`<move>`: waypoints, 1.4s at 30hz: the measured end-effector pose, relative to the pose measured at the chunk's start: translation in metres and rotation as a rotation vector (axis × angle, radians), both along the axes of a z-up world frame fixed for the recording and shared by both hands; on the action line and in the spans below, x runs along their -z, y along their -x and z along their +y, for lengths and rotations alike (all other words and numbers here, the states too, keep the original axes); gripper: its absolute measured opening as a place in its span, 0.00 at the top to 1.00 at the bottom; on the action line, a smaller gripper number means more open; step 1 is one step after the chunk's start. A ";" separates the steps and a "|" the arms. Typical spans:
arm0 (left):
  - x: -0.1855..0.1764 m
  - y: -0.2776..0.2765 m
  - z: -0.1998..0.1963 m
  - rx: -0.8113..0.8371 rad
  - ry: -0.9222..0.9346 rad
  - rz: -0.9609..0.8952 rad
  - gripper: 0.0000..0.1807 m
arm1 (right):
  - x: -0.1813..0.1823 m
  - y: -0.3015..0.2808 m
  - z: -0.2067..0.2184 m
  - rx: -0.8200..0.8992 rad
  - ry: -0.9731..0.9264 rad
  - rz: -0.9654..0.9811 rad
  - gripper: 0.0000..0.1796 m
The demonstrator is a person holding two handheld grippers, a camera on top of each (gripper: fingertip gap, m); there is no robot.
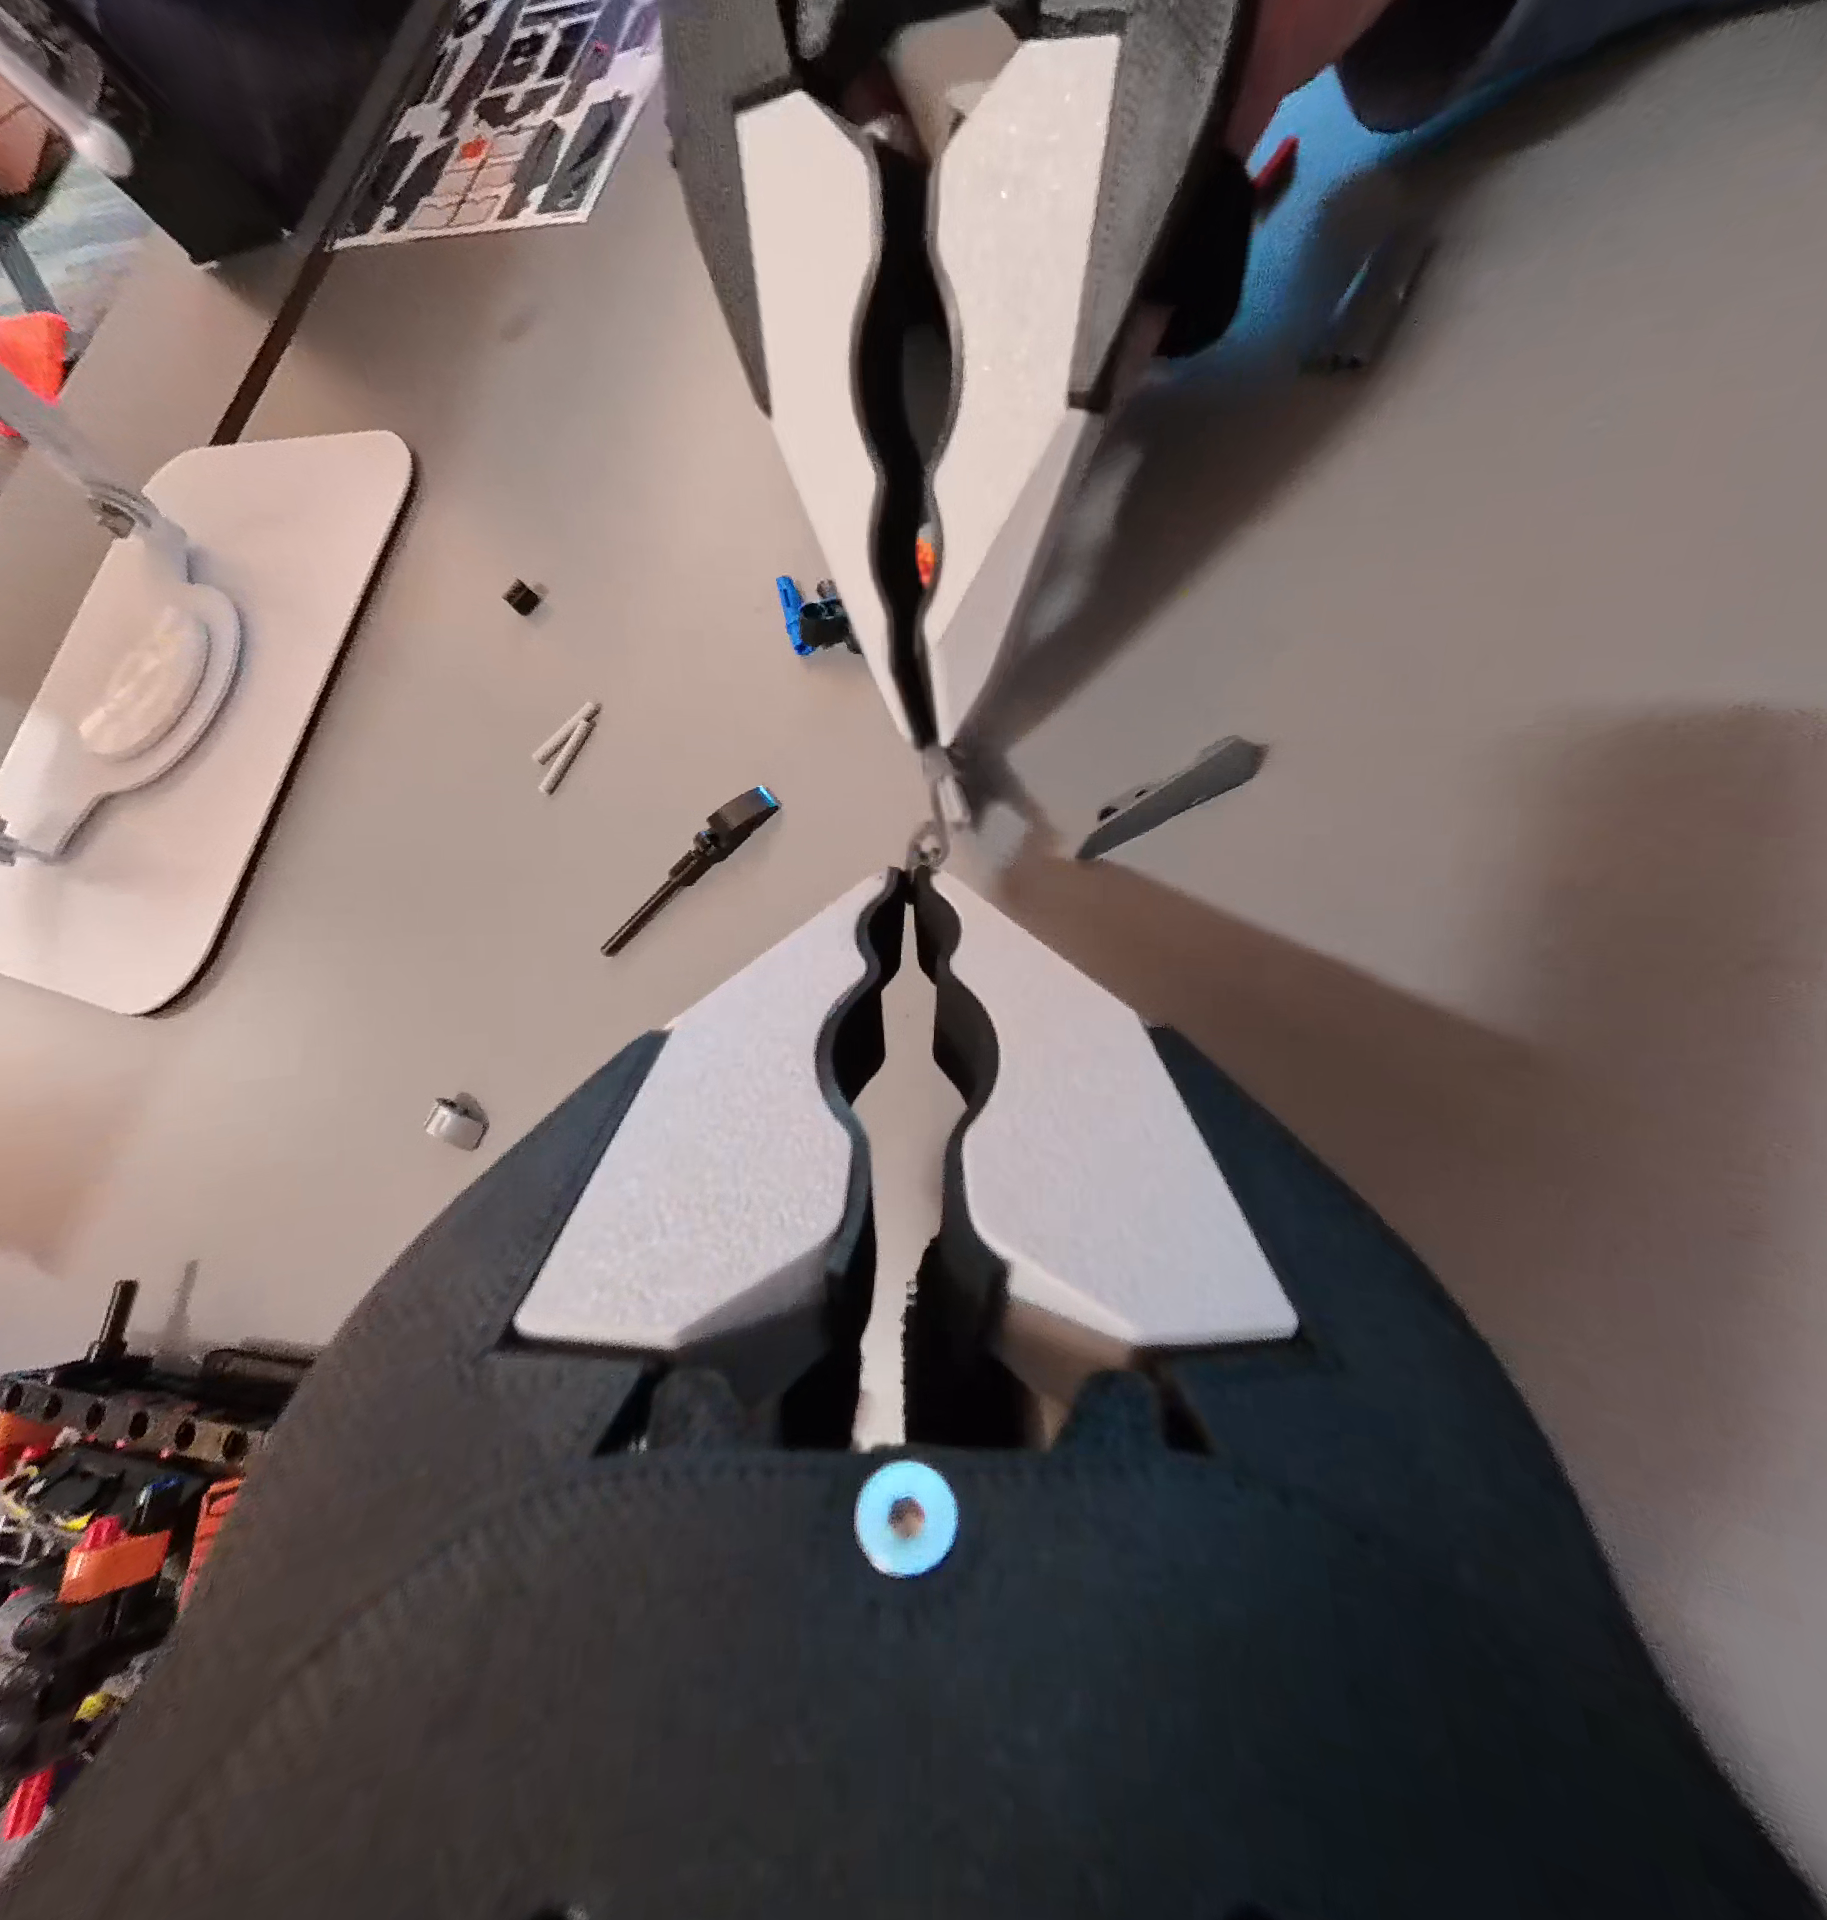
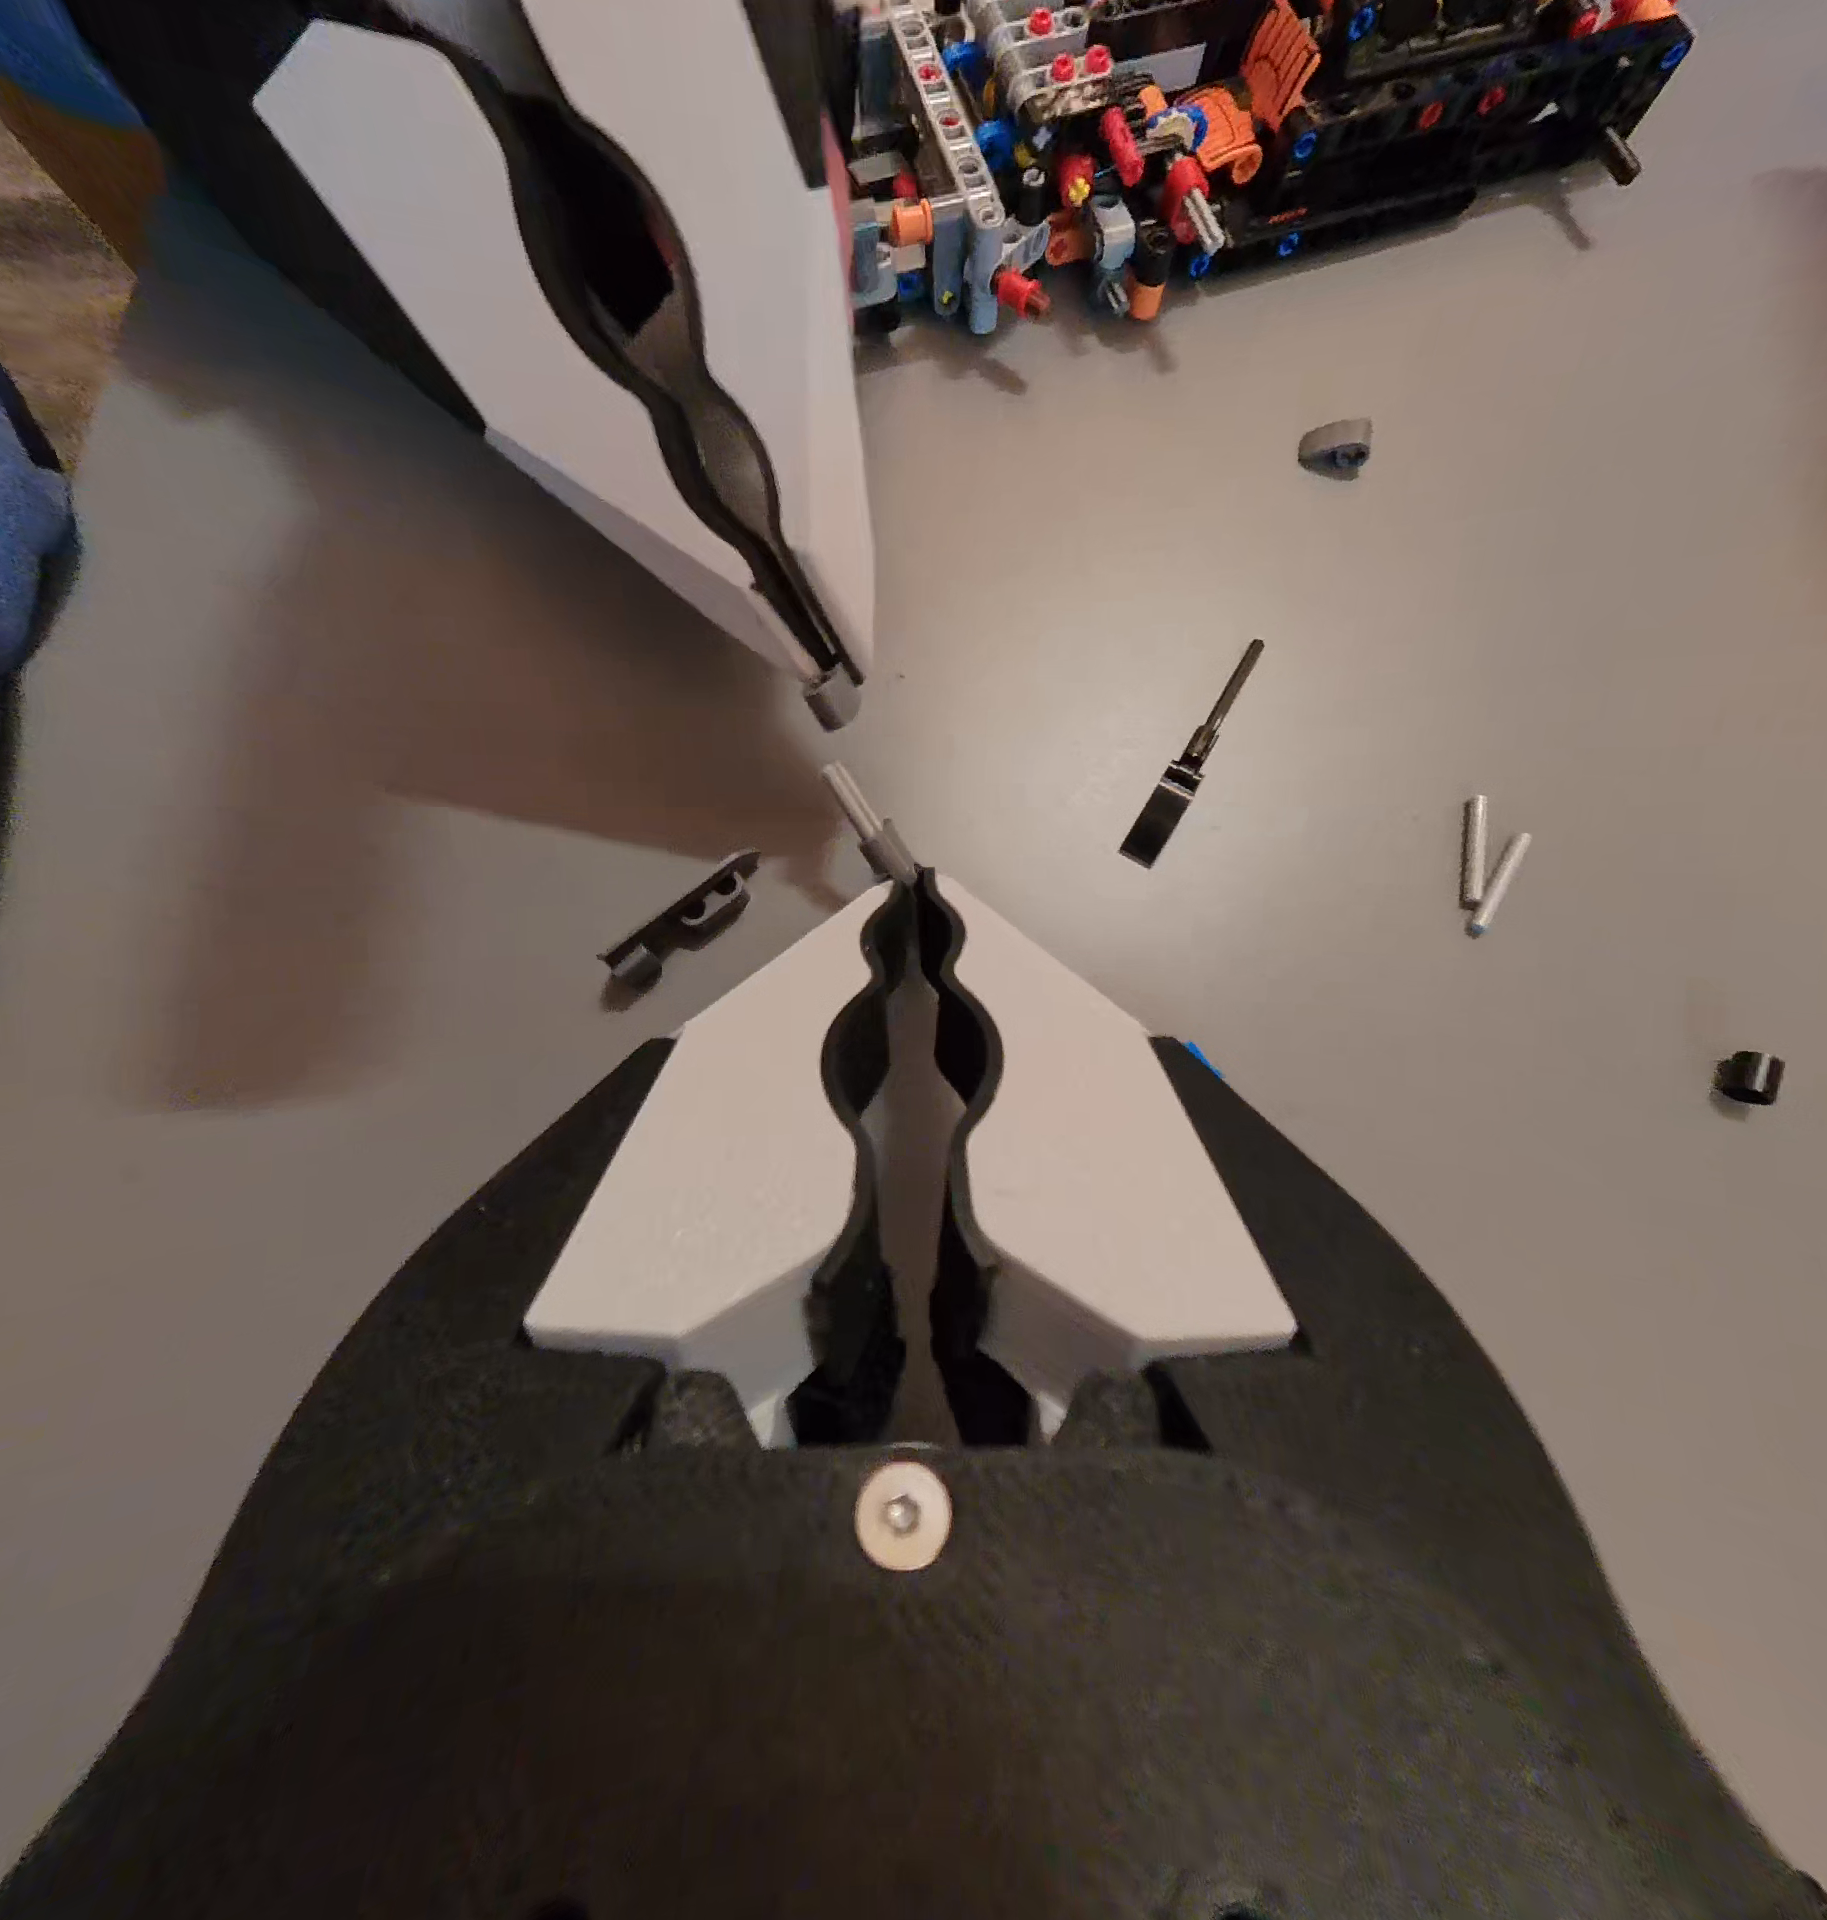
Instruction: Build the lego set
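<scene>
Both grippers are hovering above the grey table (image 2: 1304, 1299), tip facing tip, with only a small gap between what they are holding. The left gripper (image 1: 909, 878) is keeping its jaws together on a small grey bush (image 2: 831, 698), which is sticking out from its fingertips. The right gripper (image 2: 907, 881) has its jaws pressed together on a thin grey axle (image 2: 867, 821) with a grey sleeve on it – the free end of the axle is pointing toward the bush, near it but not touching.

Under them, on the table, a dark grey curved panel piece (image 2: 680, 914) is lying. More loose parts are lying to the side: a black axle with a flat black part on it (image 2: 1189, 758), two light grey pins (image 2: 1485, 868) lying side by side, a small black ring (image 2: 1748, 1076), a small grey rounded piece (image 2: 1335, 447), and a blue and black connector piece (image 1: 810, 615), partly hidden behind the right gripper.

The big half-built lego model (image 2: 1252, 135) – black frame with orange, red and blue parts – is standing at the far side of the table, well apart from the grippers. A white board (image 1: 213, 707) with a camera stand on it and a sheet with printed parts (image 1: 514, 125) are lying farther off.
</scene>
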State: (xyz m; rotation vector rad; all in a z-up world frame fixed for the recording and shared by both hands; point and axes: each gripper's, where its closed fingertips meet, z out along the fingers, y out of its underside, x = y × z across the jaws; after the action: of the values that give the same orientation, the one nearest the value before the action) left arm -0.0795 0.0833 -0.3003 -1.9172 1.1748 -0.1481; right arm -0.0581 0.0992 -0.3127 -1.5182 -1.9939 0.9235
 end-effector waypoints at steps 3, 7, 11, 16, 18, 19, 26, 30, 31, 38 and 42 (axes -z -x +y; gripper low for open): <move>-0.004 0.001 0.001 -0.013 -0.007 -0.027 1.00 | -0.007 -0.001 0.002 0.014 0.057 0.029 1.00; -0.006 0.002 0.002 -0.018 -0.003 -0.028 1.00 | -0.002 -0.003 0.003 0.015 0.036 0.008 1.00; -0.008 0.003 0.000 -0.024 0.000 -0.028 1.00 | -0.005 -0.017 -0.001 -0.039 -0.027 -0.040 1.00; -0.004 0.003 -0.006 -0.028 0.007 -0.007 1.00 | -0.002 -0.037 -0.011 -0.078 -0.110 -0.084 0.91; -0.001 0.002 -0.007 -0.029 0.015 0.004 1.00 | 0.011 -0.042 -0.008 -0.069 -0.147 -0.156 0.88; -0.001 0.002 -0.008 -0.028 0.015 0.008 1.00 | 0.016 -0.044 -0.010 -0.062 -0.129 -0.183 0.87; -0.004 0.003 -0.017 -0.045 0.022 0.001 1.00 | 0.008 -0.047 -0.054 -0.083 0.093 -0.191 0.90; -0.001 0.004 -0.023 -0.050 0.031 0.001 1.00 | -0.002 -0.048 -0.050 -0.077 0.080 -0.109 0.89; -0.001 0.004 -0.024 -0.050 0.032 0.001 1.00 | -0.001 -0.049 -0.038 -0.053 0.019 -0.111 0.87; -0.006 0.004 -0.028 -0.062 0.019 0.003 1.00 | 0.011 -0.031 -0.023 -0.313 -0.294 -0.092 0.80; -0.005 0.004 -0.029 -0.070 0.020 0.004 1.00 | 0.014 -0.027 -0.025 -0.458 -0.274 -0.132 0.81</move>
State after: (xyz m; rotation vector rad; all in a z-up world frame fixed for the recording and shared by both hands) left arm -0.0835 0.0539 -0.2956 -1.9737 1.1110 -0.1186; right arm -0.0313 0.0739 -0.3271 -1.0147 -2.5045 0.6858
